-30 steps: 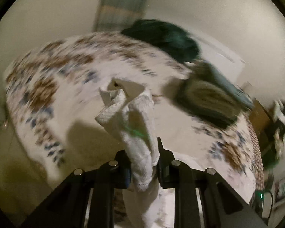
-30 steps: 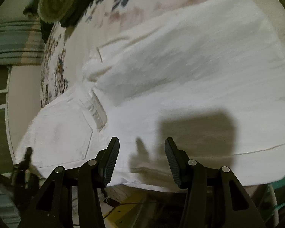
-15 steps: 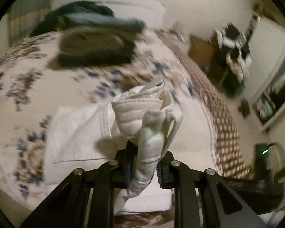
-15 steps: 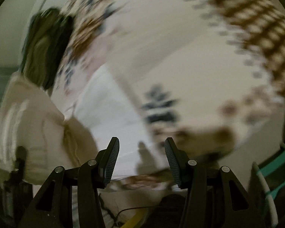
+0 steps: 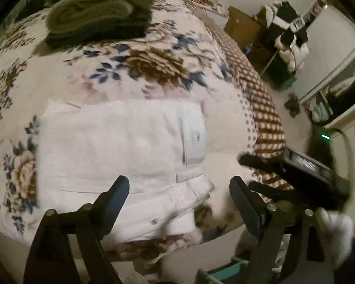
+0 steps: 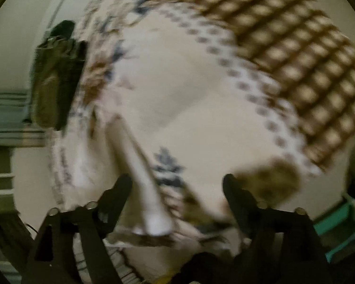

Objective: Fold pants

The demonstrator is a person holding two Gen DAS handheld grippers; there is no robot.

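A: Left wrist view?
B: One pair of white pants (image 5: pixel 120 146), folded flat on the floral bedspread (image 5: pixel 153 71) near its front edge, with bare spread beyond and to the right. The left gripper (image 5: pixel 177 187) hangs above, jaws opening wide, pressing nothing. The right gripper (image 5: pixel 295 172) sits off the pants' right edge. One stack of dark folded clothes (image 5: pixel 99 11) lies at the far side.

A: Right wrist view?
B: Blurred. Right jaws opening; pants (image 6: pixel 139 172) at lower left, not pinched.
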